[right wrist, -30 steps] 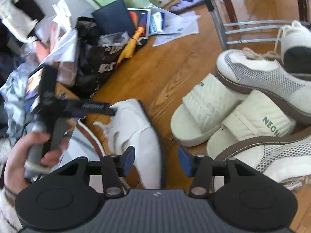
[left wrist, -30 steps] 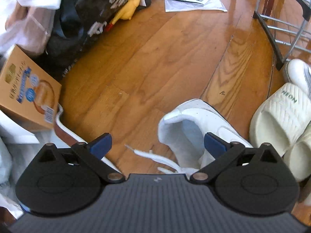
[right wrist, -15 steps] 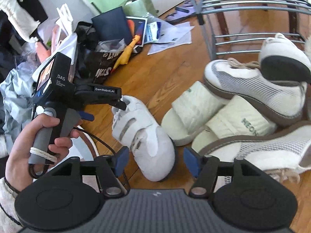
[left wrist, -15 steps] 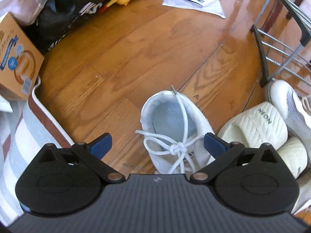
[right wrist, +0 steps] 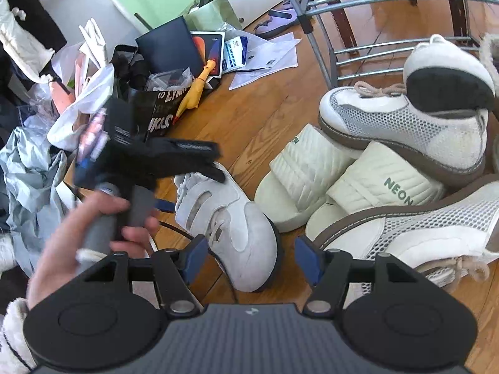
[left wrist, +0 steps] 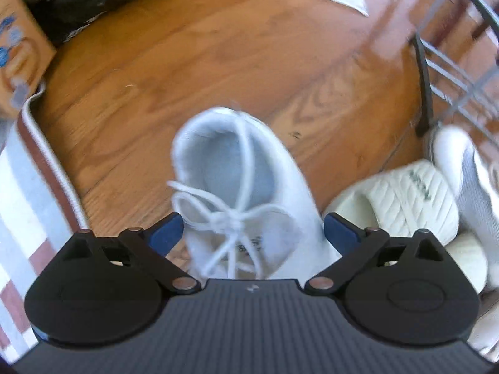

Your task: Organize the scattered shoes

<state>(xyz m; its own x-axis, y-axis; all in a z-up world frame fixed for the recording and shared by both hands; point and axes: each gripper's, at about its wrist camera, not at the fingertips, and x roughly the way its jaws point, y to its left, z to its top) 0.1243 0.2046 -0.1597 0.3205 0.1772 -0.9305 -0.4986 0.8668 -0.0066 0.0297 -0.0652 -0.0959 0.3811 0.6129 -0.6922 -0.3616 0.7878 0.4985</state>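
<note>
Laces are lying loose between the left gripper (left wrist: 251,232)'s wide-spread fingers straddling the white lace-up leather sneaker (left wrist: 246,193); closing risks pinching them alone, while the right gripper (right wrist: 251,257) is also gaping.

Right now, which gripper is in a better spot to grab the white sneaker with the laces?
The left gripper, probably. Its open fingers sit on either side of the white sneaker, right at the laces. The right gripper is open too, but only near the toe.

Black grippers — blue-padded fingers (left wrist: 165,233) — fleecy white cuff (right wrist: 14,330).
</note>
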